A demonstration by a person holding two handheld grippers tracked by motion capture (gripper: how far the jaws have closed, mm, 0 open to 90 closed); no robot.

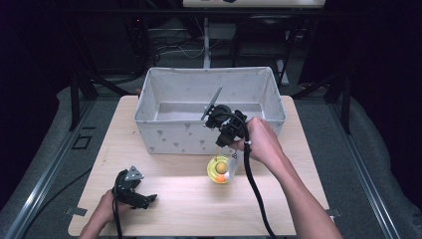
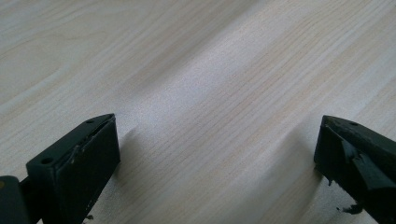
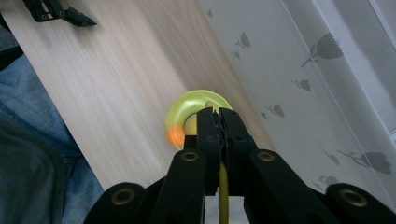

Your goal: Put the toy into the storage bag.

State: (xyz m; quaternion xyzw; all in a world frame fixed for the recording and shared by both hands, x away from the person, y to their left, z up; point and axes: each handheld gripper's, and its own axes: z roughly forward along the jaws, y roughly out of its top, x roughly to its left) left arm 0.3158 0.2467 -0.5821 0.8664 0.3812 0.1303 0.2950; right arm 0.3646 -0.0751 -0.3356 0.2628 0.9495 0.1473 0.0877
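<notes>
right claw [image 1: 222, 149] pinched tight on the yellow ring toy [image 1: 221, 170], centre frame; left claw [image 2: 217, 154] gapes empty. next looks like lifting into the fabric bin [image 1: 171, 137].

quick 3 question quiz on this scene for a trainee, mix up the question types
1. True or false: the left gripper rests on the wooden table with its jaws apart and nothing between them.
2. Multiple choice: what is the right gripper shut on? A) a blue cup B) a yellow-green ring toy with orange balls C) a sponge
3. Fill in: the ring toy hangs in front of the white fabric ____, not inside it.

Key: 1 true; 2 B; 3 bin
</notes>
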